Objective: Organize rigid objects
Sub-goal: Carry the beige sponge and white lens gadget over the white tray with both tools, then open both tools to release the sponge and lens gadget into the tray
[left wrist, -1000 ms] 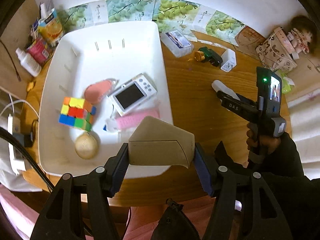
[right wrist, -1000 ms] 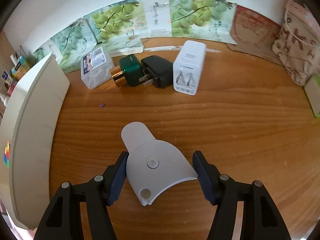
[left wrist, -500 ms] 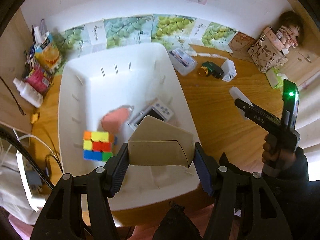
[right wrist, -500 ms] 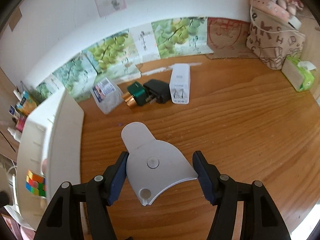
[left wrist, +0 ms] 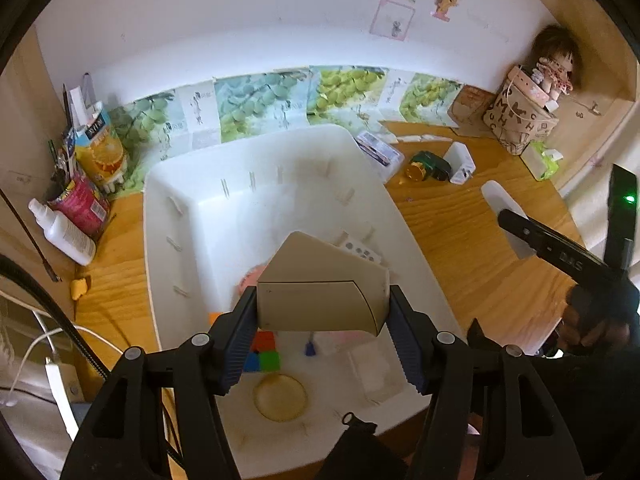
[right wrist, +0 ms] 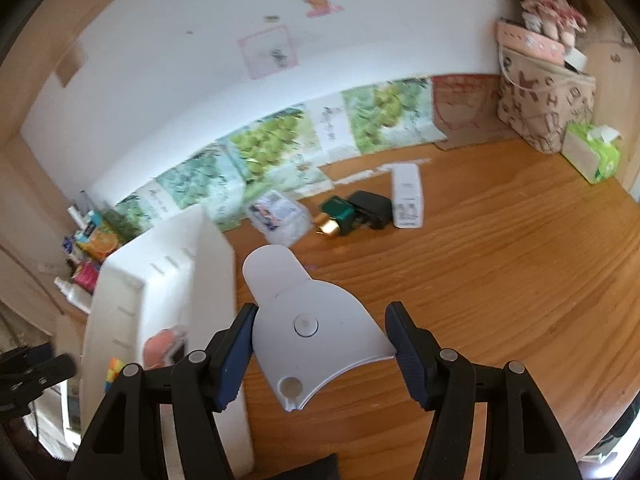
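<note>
My left gripper (left wrist: 322, 314) is shut on a beige wedge-shaped block (left wrist: 320, 292) and hangs over the white bin (left wrist: 404, 216). In the bin lie a colour cube (left wrist: 262, 354), a round tan object (left wrist: 280, 398), a pink item (left wrist: 250, 276) and a white device with buttons (left wrist: 360, 252), all partly hidden by the block. My right gripper (right wrist: 320, 340) is shut on a flat white fan-shaped plastic piece (right wrist: 304, 312), held above the wooden table to the right of the bin (right wrist: 208, 264). The left wrist view shows that piece (left wrist: 500, 208) at the right.
Near the back of the table lie a clear box (right wrist: 280, 216), a green plug (right wrist: 340, 214), a black charger (right wrist: 372, 208) and a white charger (right wrist: 407, 196). A tissue pack (right wrist: 592, 152) and patterned bag (right wrist: 544, 96) stand back right. Bottles and a juice carton (left wrist: 100, 148) crowd the left.
The left gripper has carried the beige block from the bin's near edge to over its inside. The right gripper has risen with the white piece, and the table looks farther away.
</note>
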`<state>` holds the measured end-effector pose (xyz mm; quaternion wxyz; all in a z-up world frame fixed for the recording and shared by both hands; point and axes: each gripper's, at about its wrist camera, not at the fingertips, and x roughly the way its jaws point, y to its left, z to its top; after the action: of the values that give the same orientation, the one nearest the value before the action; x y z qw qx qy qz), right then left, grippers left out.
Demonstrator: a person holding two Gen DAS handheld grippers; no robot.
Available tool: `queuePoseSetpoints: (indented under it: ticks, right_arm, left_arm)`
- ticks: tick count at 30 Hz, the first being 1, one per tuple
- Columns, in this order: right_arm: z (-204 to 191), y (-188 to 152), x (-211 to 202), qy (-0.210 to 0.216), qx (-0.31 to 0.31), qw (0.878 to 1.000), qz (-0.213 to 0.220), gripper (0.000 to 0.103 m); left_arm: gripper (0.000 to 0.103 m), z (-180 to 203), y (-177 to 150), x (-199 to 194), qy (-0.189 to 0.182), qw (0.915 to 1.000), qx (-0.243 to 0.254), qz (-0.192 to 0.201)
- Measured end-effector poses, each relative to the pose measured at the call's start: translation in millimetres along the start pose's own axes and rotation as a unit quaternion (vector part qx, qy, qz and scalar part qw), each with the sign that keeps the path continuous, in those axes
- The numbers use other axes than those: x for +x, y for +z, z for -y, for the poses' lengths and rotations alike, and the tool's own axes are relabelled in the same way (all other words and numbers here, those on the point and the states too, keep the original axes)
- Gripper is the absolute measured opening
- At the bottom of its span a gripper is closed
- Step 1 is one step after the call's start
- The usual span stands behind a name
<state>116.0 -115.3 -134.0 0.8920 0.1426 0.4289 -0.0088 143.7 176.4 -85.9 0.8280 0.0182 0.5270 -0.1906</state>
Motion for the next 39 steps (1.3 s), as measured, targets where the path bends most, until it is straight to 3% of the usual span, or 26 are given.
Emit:
queuePoseSetpoints:
  ticks: [6, 15, 27, 33, 35, 36, 39]
  right_arm:
    - [-29, -5, -7, 0.034, -0.022, 0.999, 0.004, 0.065]
    - [-70, -13, 5, 0.09, -0.069, 0.993, -0.031, 0.065]
    - [-111, -33, 9, 0.148, -0.14, 0.975, -0.086, 0.065]
    - [-116, -40, -1, 0.171, -0.152, 0.969, -0.088, 0.065]
    - [-116, -42, -5, 0.192, -0.152, 0.966, -0.082, 0.072]
    - [-117, -43, -6, 0.202, -0.152, 0.964, -0.082, 0.085]
    - [-117, -48, -5, 0.227, -0.147, 0.959, -0.081, 0.086]
  left_arm:
    - [0.066, -21, -5, 3, 0.001, 0.9994, -0.027, 0.02]
    - [0.066, -50, -30, -3, 0.008, 0.9942, -0.097, 0.046]
    - [0.066, -47, -47, -20, 0.022, 0.9906, -0.123, 0.057]
    - [0.071, -40, -58, -31, 0.03, 0.9891, -0.13, 0.062]
    - [0.078, -38, -63, -36, 0.03, 0.9881, -0.134, 0.068]
    - [0.079, -37, -66, -39, 0.03, 0.9875, -0.137, 0.071]
    - [0.081, -34, -73, -43, 0.036, 0.9864, -0.144, 0.07]
